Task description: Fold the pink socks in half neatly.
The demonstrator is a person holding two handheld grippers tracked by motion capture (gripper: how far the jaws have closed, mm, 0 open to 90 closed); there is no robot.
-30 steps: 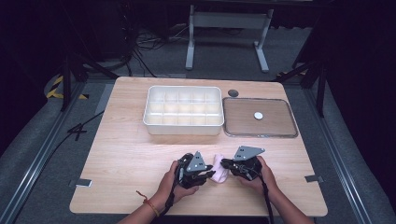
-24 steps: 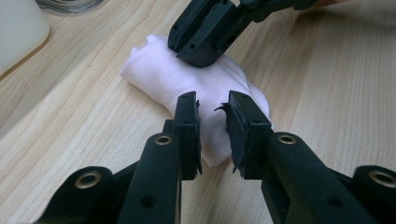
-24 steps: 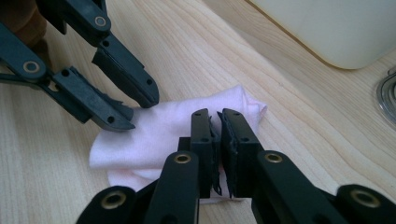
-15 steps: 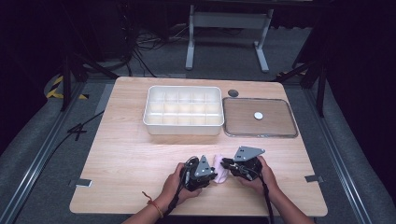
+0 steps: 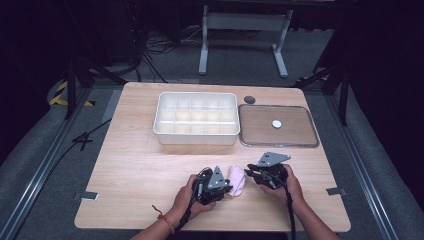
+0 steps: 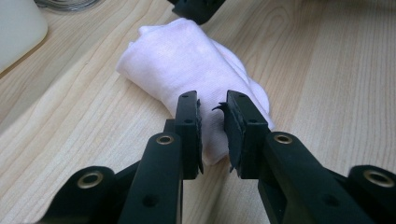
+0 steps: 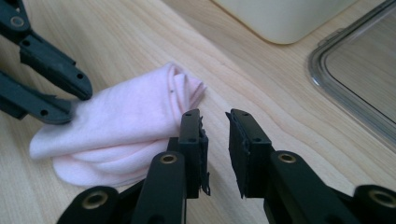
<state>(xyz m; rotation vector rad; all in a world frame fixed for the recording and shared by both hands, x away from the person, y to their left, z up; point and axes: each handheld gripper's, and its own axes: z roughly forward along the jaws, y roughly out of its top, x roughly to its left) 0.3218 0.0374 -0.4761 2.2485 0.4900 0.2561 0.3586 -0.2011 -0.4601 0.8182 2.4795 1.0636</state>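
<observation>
Pink cloth (image 5: 236, 180) folded at lower centre of the surface (image 5: 140, 165), left tongs (image 6: 212, 135) pinching its near end, right tongs (image 7: 215, 149) level beside it — jaws just parting, off the cloth, hands barely shifted.

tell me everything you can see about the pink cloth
The pink cloth is pale, soft-looking fabric, folded into a thick rumpled bundle with layered edges. It lies flat on the wooden table's near half. The left gripper pinches one end; the right gripper, its jaws just opening, sits beside the other.
</observation>
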